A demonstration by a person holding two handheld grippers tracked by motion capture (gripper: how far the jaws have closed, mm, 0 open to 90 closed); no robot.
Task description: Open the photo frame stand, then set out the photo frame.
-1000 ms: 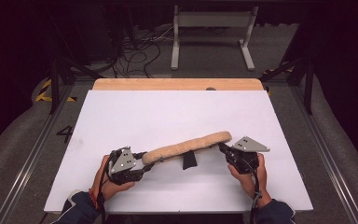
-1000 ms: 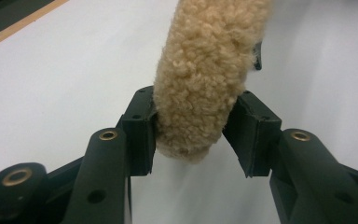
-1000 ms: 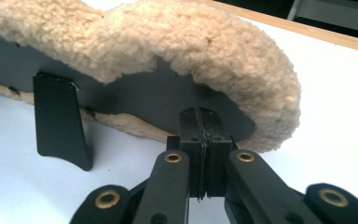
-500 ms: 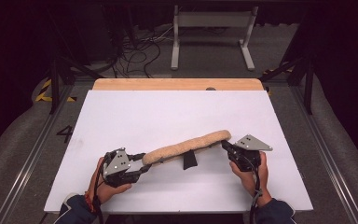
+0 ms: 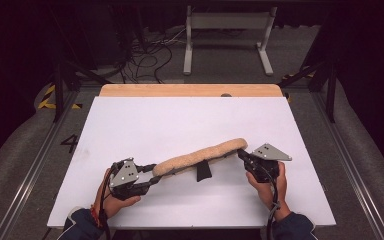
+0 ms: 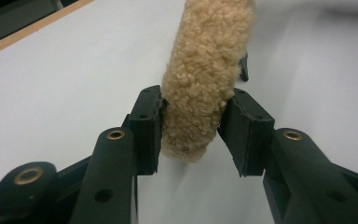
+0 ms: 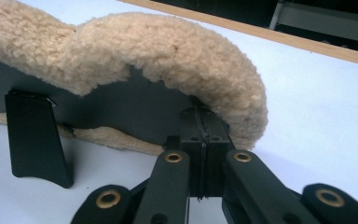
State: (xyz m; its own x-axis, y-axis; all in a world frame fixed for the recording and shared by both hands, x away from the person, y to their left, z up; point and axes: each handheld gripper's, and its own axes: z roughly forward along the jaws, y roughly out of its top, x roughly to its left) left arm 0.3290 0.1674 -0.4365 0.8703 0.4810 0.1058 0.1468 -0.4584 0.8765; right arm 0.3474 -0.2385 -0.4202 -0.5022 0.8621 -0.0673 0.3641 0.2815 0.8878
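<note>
Long tan fleece-covered pad (image 5: 200, 156) spans mid-front of white counter (image 5: 190, 120), edges well clear. Left tool (image 5: 147, 174) clamps its near end; right tool (image 5: 241, 154) pinches the dark underside shut. Versus half-second earlier: essentially unchanged.

Left gripper (image 5: 147, 176) held low in left hand (image 5: 114, 199), fingers (image 6: 147, 126) part-spread, pressing from both sides. Right gripper (image 5: 241, 155) in right hand (image 5: 268, 186), fingers (image 7: 191, 154) pinched together, tips pointing inward toward the left's.
</note>
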